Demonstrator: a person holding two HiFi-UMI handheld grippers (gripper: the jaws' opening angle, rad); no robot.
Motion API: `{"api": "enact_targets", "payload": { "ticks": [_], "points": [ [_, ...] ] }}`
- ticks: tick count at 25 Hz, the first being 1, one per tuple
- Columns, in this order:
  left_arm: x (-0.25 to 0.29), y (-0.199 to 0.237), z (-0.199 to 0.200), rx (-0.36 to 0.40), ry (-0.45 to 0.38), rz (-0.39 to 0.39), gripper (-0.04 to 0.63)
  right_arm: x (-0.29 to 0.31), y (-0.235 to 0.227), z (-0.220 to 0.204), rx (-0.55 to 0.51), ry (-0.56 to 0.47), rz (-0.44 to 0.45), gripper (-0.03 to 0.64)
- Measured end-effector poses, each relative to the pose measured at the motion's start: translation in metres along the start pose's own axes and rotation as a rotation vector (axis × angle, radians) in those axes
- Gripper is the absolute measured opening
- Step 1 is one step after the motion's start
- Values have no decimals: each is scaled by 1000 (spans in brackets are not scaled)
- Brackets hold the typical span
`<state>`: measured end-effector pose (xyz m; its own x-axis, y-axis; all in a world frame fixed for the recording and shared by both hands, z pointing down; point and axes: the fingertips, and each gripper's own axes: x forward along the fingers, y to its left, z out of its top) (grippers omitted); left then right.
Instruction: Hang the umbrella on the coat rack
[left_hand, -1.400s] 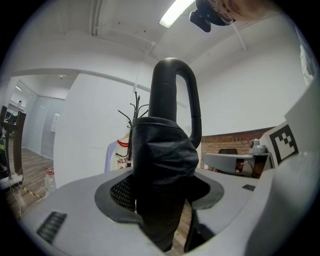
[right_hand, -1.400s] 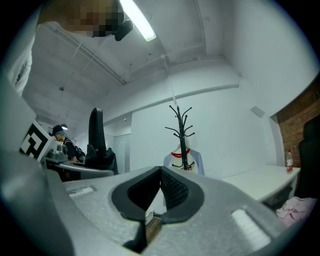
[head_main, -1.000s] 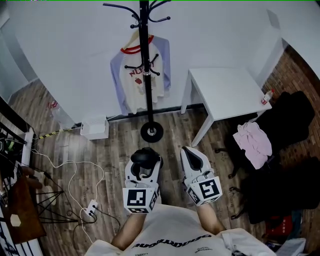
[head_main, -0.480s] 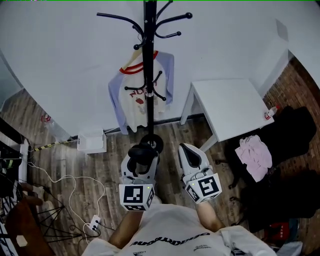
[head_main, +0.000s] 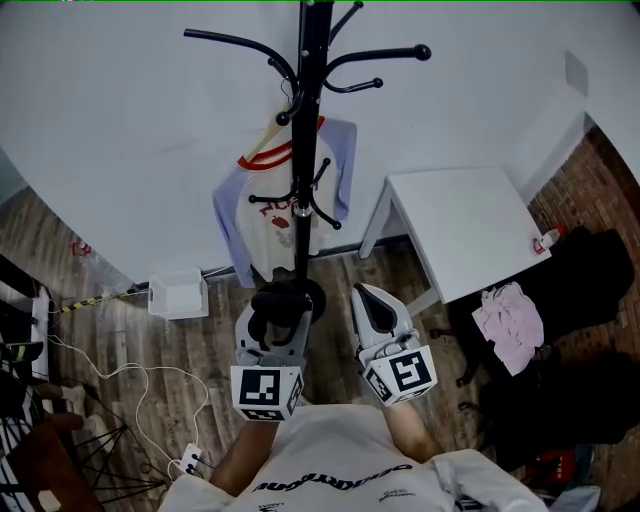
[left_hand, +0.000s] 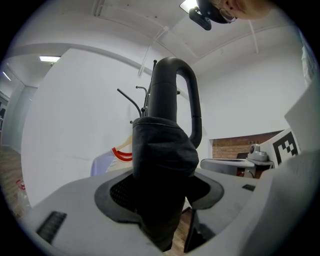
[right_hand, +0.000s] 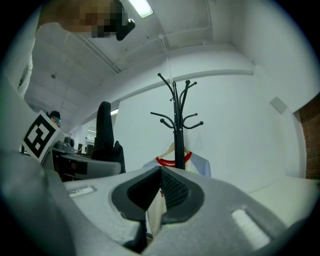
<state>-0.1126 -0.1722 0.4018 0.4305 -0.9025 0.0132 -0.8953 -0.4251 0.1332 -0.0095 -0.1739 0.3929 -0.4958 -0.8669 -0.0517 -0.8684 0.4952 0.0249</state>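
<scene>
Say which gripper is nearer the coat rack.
Left. The left gripper, holding the umbrella, is directly before the rack, by its base; the right gripper is farther off to the rack's right.

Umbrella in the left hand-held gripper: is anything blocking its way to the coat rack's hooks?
Nothing visible does. The left hand-held gripper holds the umbrella upright just before the coat rack, with open air between. A shirt hangs on the pole's far side; the top hooks are bare.

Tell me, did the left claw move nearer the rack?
Yes. The left claw, holding the umbrella, moved toward the rack; the umbrella now overlaps its base in the head view.
</scene>
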Motion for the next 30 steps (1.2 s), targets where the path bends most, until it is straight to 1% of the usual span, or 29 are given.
{"api": "enact_targets", "payload": {
  "ticks": [7,13,19,25,30],
  "points": [
    [29,16,6,1,-6,-16,245,22,-11,-13,-2,18,-10,-6],
    [52,14,28,15,-32,-19,245,29,-27,-12,2,2,-1,-6],
    [84,19,54,19,-38,5,245,47,-49,-4,2,-12,32,-6],
    [117,40,87,51,-37,43,245,58,-62,0,7,-28,61,-6],
    [145,54,104,69,-36,58,246,61,-70,-1,4,-32,77,-6]
  ]
}}
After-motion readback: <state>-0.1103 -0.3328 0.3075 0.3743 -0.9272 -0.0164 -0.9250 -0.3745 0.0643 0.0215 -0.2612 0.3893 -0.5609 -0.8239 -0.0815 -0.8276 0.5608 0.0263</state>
